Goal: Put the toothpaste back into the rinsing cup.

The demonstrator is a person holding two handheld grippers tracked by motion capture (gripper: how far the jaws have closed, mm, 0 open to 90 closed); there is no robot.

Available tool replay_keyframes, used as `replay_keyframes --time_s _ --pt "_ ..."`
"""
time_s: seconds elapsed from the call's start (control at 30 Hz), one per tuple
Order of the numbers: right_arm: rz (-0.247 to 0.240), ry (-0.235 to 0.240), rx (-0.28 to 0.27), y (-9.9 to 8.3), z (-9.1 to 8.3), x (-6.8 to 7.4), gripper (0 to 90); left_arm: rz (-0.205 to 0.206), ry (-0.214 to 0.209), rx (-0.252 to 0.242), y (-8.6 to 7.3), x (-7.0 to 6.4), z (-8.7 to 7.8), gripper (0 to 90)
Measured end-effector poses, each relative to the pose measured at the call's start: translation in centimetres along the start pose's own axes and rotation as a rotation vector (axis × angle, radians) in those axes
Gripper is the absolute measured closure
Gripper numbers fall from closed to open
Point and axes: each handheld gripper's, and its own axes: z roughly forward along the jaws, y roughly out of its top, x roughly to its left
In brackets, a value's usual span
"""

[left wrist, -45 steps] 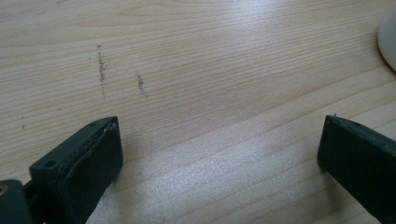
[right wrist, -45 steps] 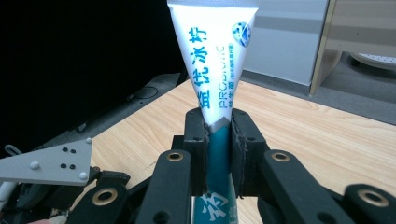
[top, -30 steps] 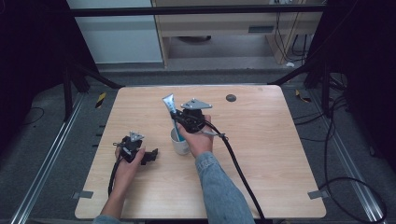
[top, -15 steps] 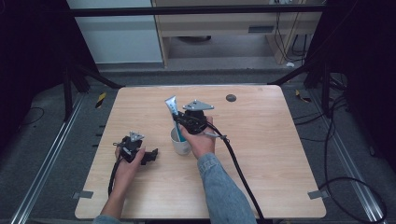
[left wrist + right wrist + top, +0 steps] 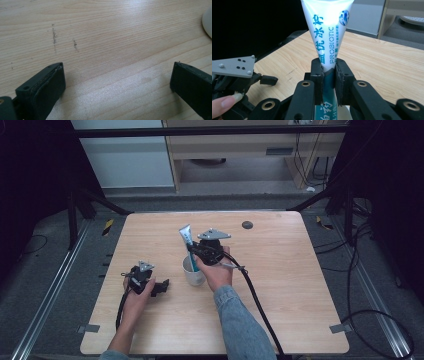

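Pale wood-grain table [image 5: 280,270]; right gripper [image 5: 329,68] fingers clamp glossy toothpaste tube [image 5: 328,30]; left gripper [image 5: 117,82] fingers spread.

toothpaste tube [image 5: 328,37] top cropped, cup [image 5: 208,21] mostly cut off

A lab or recording workspace: a bare wooden counter [image 5: 280,285] stands on grey carpet between metal floor rails [image 5: 47,292], with black frame struts [image 5: 320,197] at 2 o'clock, loose cables [image 5: 367,285] at 3 o'clock, and a pale desk [image 5: 235,147] at 12 o'clock.
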Motion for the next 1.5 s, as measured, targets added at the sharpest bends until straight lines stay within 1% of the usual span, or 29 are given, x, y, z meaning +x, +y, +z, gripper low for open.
replay_keyframes --time_s 0.47,0.57,1.17,1.5 --pt "0.022 0.000 0.012 -0.8 -0.4 -0.3 78.6 -0.001 0.001 -0.001 0.0 0.0 0.0 0.0" --pt "0.017 0.001 0.008 -0.9 -0.5 -0.4 78.6 -0.002 0.001 -0.001 0.0 0.0 0.0 0.0" --pt "0.026 0.008 0.024 -1.5 -0.4 -0.2 78.6 -0.001 0.001 -0.001 0.0 0.0 0.0 0.0" --pt "0.031 0.005 0.026 -1.9 -0.6 -0.5 78.6 -0.001 0.001 -0.001 0.0 0.0 0.0 0.0"
